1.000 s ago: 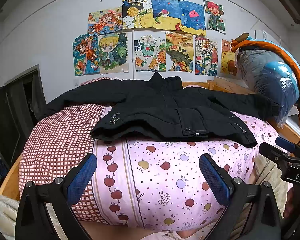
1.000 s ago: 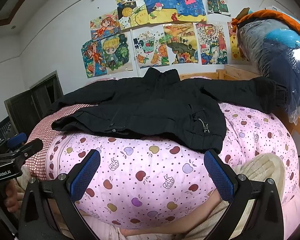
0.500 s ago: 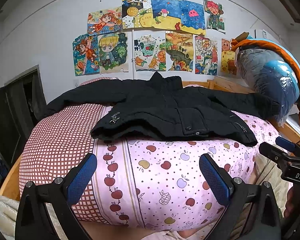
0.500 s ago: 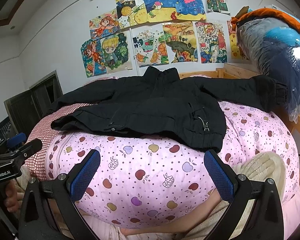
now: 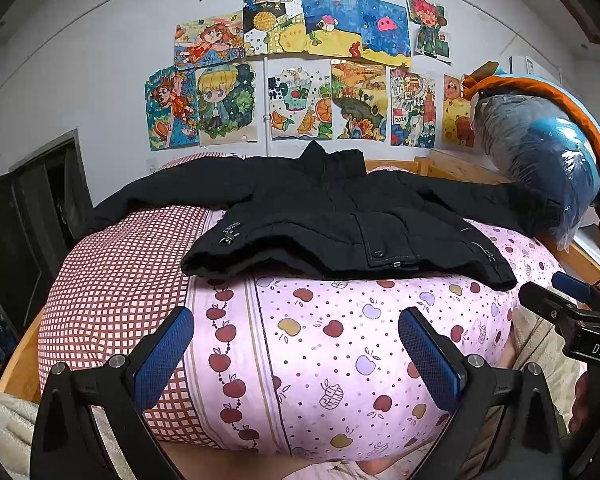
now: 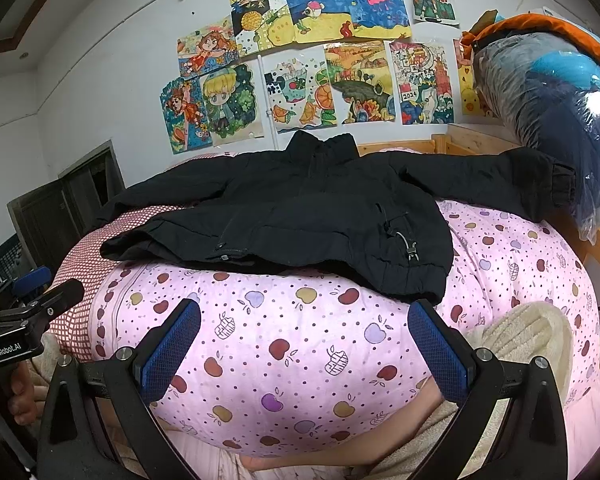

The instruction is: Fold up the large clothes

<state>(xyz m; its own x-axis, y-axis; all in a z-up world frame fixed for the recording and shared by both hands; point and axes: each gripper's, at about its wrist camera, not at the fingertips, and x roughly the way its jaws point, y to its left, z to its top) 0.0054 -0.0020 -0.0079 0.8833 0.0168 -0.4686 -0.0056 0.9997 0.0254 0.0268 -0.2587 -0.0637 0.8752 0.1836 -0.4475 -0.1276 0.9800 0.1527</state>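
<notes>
Left wrist view shows the black jacket (image 5: 340, 224) spread crosswise ahead of both wide-open, empty tongs, sleeves running left–right, its hem nearest, with the left gripper (image 5: 296, 344) and right gripper (image 6: 304, 336) about equally short of it.

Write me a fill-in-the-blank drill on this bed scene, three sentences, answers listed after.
1. The jacket spread on the bed is ____ in colour.
2. The pink quilt under it is printed with small ____.
3. Both the left gripper and the right gripper have their jaws ____, holding nothing.

Missing words: black; apples; open
</notes>
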